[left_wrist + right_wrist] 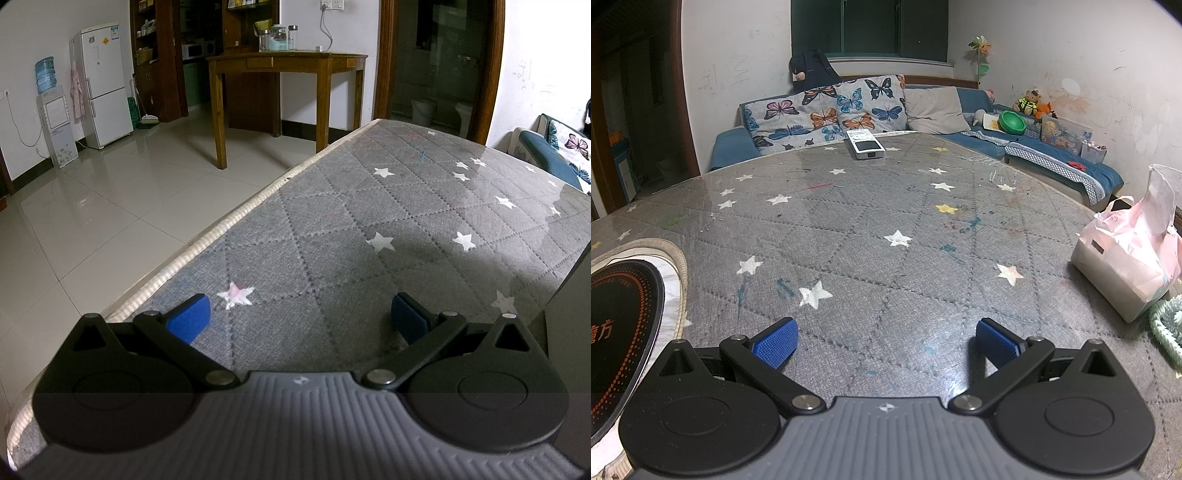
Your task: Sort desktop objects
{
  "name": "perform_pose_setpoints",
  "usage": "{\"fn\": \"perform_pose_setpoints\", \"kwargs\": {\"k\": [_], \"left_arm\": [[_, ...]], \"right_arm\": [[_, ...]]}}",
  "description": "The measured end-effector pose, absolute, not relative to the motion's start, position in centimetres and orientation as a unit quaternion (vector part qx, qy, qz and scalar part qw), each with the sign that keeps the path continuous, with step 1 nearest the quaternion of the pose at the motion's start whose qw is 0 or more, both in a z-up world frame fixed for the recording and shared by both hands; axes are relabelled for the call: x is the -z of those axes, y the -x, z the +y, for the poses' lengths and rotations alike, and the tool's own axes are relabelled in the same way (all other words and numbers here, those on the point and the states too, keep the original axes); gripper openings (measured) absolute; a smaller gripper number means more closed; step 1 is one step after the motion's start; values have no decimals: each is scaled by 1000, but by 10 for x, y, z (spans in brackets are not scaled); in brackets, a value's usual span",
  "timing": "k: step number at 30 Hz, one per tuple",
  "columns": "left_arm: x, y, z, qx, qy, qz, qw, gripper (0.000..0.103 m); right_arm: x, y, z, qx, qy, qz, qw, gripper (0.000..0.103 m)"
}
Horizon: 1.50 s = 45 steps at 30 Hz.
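My left gripper (299, 317) is open over the grey star-patterned tabletop (406, 229), with nothing between its blue pads (190, 319). My right gripper (886, 343) is open too, low over the same tabletop (871, 221) and holding nothing. A white remote control (866, 144) lies at the far edge of the table in the right wrist view. A pink-and-white tissue pack (1126, 254) sits at the right edge. Beside it a pale green ridged object (1167, 325) is partly cut off. A black round cooktop (620, 332) is set into the table at the left.
In the left wrist view the table's cream edge (207, 240) borders a tiled floor (110, 206); a wooden table (288, 62), a fridge (105, 85) and a water dispenser (51, 110) stand beyond. A sofa (923, 118) with butterfly cushions and toys runs behind the table.
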<state>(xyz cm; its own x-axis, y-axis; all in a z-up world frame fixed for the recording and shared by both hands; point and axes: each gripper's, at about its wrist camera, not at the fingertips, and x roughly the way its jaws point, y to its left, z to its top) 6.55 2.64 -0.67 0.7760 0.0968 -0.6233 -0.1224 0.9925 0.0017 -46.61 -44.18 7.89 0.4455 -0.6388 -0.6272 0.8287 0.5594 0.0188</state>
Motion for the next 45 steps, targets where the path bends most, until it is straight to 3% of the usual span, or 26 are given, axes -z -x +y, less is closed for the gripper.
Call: {"fn": "perform_pose_setpoints", "kwargs": {"k": [45], "left_arm": [[7,-67,25,-58,19,330,942,103]], "right_arm": [[-79,468,-442,440,-164,290,834,103]]}}
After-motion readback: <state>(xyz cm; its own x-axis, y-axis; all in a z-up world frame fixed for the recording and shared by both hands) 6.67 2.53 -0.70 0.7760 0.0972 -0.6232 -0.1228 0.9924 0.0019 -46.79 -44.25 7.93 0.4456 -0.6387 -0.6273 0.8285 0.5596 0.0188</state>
